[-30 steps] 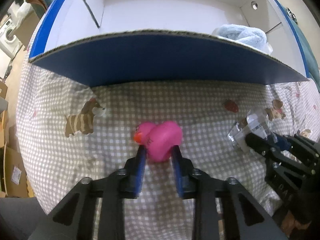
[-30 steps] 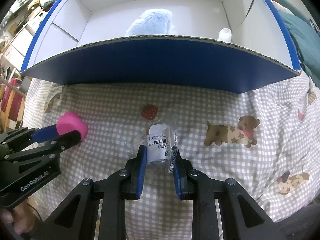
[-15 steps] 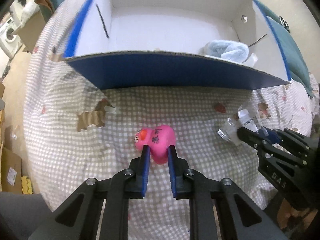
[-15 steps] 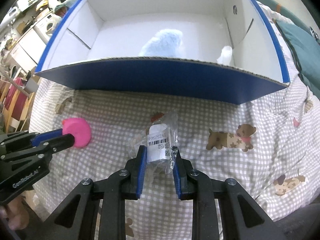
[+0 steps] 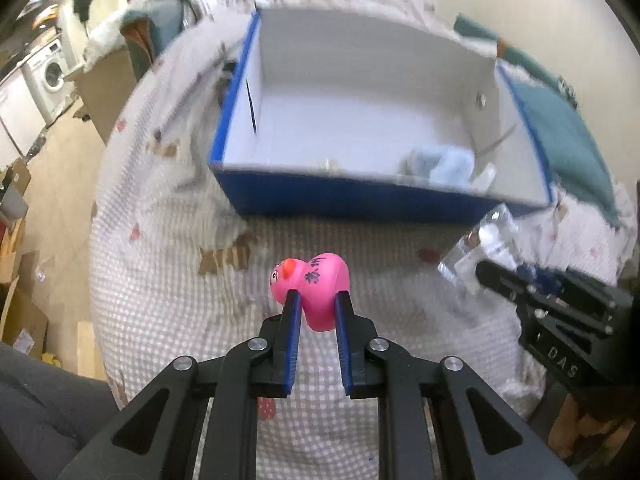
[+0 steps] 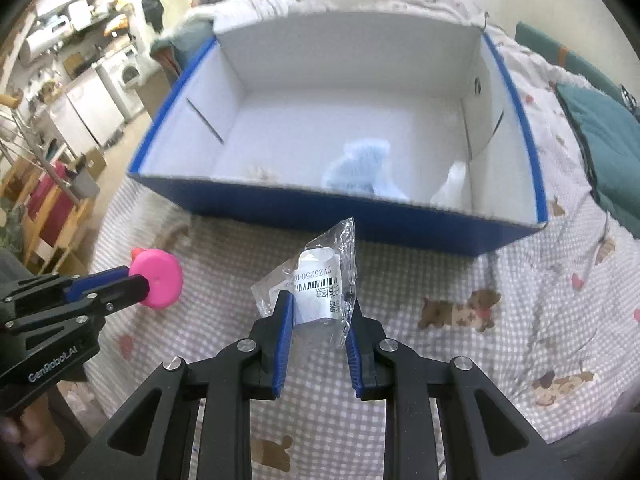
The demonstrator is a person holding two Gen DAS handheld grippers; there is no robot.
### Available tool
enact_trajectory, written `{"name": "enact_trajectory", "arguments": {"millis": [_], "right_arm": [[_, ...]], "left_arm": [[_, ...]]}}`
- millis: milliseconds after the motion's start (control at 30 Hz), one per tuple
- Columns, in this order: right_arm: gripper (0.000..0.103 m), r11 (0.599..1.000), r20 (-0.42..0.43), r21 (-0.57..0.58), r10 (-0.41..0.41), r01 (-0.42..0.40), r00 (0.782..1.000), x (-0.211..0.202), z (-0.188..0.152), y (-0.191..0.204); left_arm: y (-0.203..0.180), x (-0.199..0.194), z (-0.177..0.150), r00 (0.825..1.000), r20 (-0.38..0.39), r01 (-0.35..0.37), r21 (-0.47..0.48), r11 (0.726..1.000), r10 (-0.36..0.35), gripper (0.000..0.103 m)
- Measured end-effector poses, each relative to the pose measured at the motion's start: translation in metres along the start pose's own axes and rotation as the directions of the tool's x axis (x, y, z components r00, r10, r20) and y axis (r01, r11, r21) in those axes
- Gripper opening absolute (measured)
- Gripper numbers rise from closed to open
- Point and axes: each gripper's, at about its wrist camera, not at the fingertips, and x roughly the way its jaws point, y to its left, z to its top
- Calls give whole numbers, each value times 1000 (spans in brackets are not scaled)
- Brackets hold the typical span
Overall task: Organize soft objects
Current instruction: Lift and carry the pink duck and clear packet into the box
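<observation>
My left gripper (image 5: 315, 300) is shut on a pink rubber duck (image 5: 316, 286) and holds it in the air above the checked bedspread (image 5: 160, 300), short of the box. My right gripper (image 6: 318, 302) is shut on a clear plastic bag with a white roll and barcode label (image 6: 318, 280), also lifted. The duck (image 6: 160, 280) and left gripper (image 6: 134, 282) show at the left of the right wrist view; the bag (image 5: 480, 248) and right gripper (image 5: 486, 272) show at the right of the left wrist view. Ahead stands an open blue box with white inside (image 6: 192, 120).
A light blue fluffy toy (image 6: 360, 168) and a small white object (image 6: 452, 184) lie in the box's near right part. A teal cushion (image 6: 608, 136) lies right of the box. Shelves, a washing machine (image 5: 52, 76) and cardboard boxes stand off the bed's left side.
Both grippers have risen and pulled back from the box with the duck and the bag held. The box now looks smaller, and its whole inside shows.
</observation>
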Motion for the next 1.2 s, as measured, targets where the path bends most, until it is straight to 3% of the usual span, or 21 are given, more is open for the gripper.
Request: {"name": "enact_trajectory", "arguments": {"millis": [133,367,500,700,867,1200], "right_arm": [[26,1000,79,14,27,-28,997,-26,6,-7],[26,999,136,11,35,-37,990,-54,26,-17],[26,1000,165,-12,18,-16,986,-53,47,-23],[26,998,192,45,-53,46,980,-27,71,-51],[26,986,122,149,-89,70,989,-3,64,-74],[26,976,53,189,-118,106,992,17,66,-84]], "left_arm": [[-4,-23,14,996,84,-21,1,1000,21,15],[-17,-23,61,992,125,-35,57,998,28,15],[-20,-11,86,992,123,-35,84,996,25,15],[-24,15,119,990,129,-63,103,993,49,14],[-18,45,122,993,116,-38,55,998,31,14],[-19,74,119,995,91,-39,47,998,35,10]]}}
